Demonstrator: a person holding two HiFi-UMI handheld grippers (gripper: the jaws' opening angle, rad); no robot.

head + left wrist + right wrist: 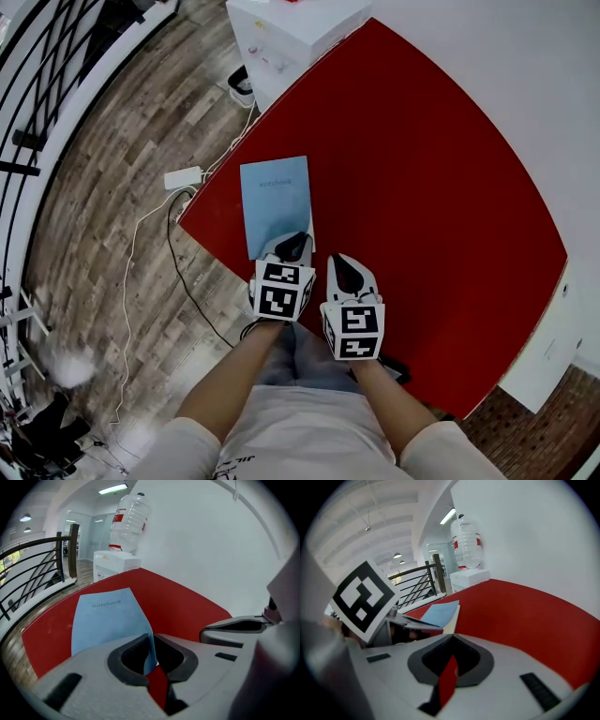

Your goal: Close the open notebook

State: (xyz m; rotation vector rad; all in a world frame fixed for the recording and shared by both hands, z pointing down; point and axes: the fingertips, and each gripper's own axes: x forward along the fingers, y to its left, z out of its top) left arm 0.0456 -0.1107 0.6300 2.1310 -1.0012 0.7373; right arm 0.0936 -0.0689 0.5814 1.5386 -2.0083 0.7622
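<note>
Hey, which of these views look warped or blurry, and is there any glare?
Left and right gripper views: fisheye, dark corners, the red table looks bowed. Left gripper view: print on the light blue notebook stays readable. Head view: even light, no glare on the table.

Left hand-held gripper (292, 246) at blue notebook (275, 197) on red table (422, 187)
</note>
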